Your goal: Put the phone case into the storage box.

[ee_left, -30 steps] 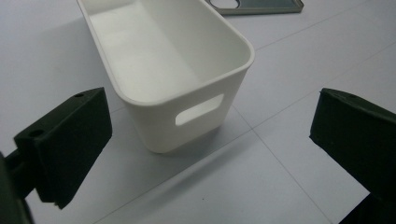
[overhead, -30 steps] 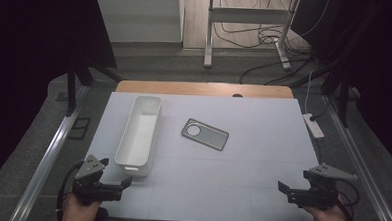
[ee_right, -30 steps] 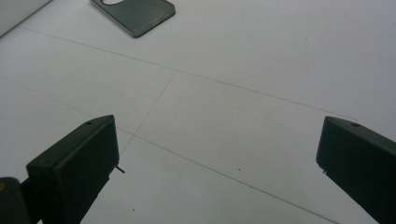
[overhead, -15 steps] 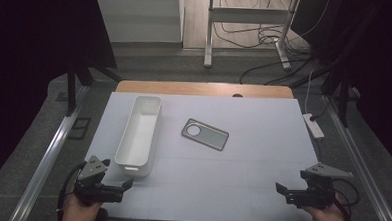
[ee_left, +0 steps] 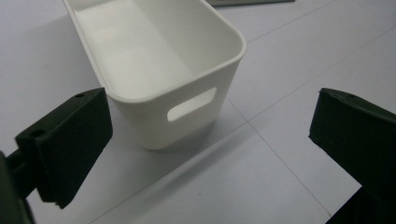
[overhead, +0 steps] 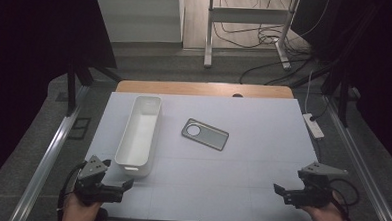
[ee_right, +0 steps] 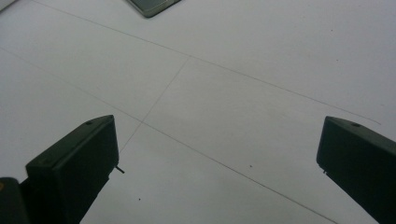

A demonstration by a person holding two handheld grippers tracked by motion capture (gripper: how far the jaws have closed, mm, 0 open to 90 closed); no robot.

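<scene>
So, your worktop (overhead: 262, 143) carries two things: one white bin (overhead: 139, 133) on the left, long side running near to far, empty, and one grey phone-shaped case (overhead: 205, 134) lying flat near the middle, just right of the bin and apart from it. Off the right edge sits one white power strip (overhead: 314, 125). Your left gripper (overhead: 126, 185) hovers at the near left, jaws wide, holding nothing, the bin's near end with its handle slot (ee_left: 191, 104) right ahead. Your right gripper (overhead: 279, 189) hovers near right, jaws wide, over bare worktop, nothing between it and the case.
</scene>
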